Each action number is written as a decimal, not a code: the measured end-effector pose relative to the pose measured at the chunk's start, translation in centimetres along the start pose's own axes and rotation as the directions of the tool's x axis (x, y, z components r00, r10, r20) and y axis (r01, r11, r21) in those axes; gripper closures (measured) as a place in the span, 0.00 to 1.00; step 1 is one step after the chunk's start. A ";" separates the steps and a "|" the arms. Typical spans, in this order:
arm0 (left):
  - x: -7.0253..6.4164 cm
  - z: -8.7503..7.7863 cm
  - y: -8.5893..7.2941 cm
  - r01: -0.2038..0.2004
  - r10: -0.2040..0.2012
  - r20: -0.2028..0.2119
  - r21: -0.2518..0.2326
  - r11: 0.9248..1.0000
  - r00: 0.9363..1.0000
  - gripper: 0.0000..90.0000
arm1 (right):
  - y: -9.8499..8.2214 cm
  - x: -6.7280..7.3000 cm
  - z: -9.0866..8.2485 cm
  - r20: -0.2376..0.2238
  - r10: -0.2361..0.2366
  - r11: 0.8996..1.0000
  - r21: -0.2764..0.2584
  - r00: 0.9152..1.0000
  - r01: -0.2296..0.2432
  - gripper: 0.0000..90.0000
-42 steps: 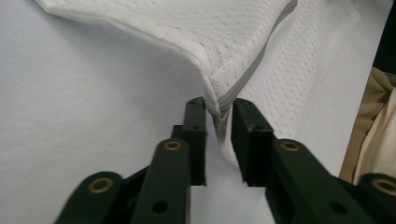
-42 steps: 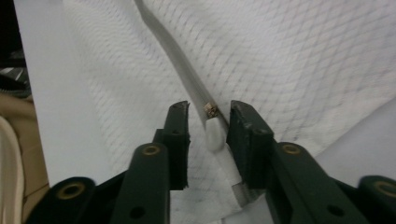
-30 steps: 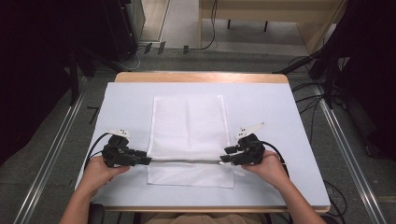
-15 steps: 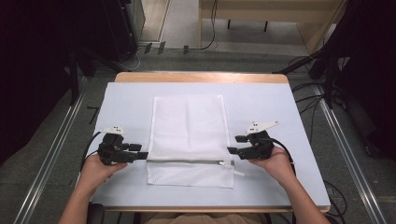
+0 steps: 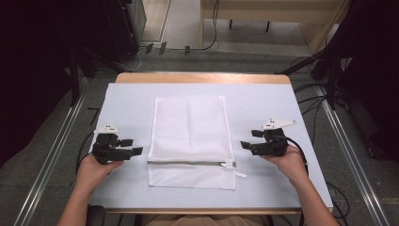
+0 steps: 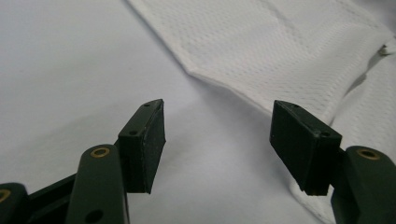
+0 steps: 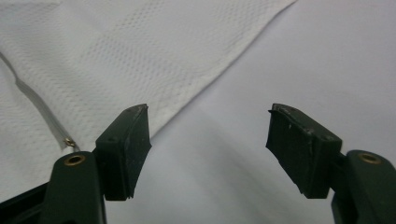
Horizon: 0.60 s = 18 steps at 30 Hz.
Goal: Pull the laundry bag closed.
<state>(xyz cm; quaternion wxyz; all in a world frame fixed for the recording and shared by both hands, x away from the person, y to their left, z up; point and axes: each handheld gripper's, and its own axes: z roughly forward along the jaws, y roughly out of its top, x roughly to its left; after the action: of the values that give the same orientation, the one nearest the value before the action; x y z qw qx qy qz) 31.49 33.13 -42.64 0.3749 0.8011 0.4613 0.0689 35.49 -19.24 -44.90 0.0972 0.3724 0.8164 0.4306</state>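
A white mesh laundry bag (image 5: 190,136) lies flat in the middle of the pale blue table (image 5: 263,103), its zipper (image 5: 188,163) running across near the front end. My left gripper (image 5: 131,147) rests just left of the bag, open, nothing between its jaws. My right gripper (image 5: 248,144) sits just right of the bag, also open and empty. In the left gripper view the bag's mesh (image 6: 289,51) spreads beyond the gripper (image 6: 218,135). In the right gripper view the bag's edge and zipper (image 7: 42,112) lie left of the gripper (image 7: 208,140).
The table has a wooden far edge (image 5: 202,77). Metal rails (image 5: 51,155) run along the floor on both sides, with cables and dark equipment stands beyond. Bare table surface lies left and right of the bag.
Both grippers have let go of the bag's zipper end and drawn outward, left one to the left, right one to the right. The bag has settled flat on the table.
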 end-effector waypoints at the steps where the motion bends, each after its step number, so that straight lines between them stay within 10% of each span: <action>1: 0.2 0.0 0.0 0.001 -0.001 -0.015 0.002 1.000 1.000 0.39 | -0.1 -0.2 -0.1 0.010 0.003 1.000 -0.004 1.000 -0.003 0.33; 18: 1.3 0.1 -0.5 0.044 -0.043 -0.107 0.008 0.999 0.993 0.32 | -1.2 -2.6 -0.4 0.127 0.008 1.000 0.000 0.992 -0.008 0.27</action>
<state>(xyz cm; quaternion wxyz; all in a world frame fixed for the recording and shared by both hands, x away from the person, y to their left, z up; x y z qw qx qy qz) 31.93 34.30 -43.40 0.3469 0.7881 0.4984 0.1008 36.47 -21.69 -46.03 0.1471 0.4024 0.8071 0.4062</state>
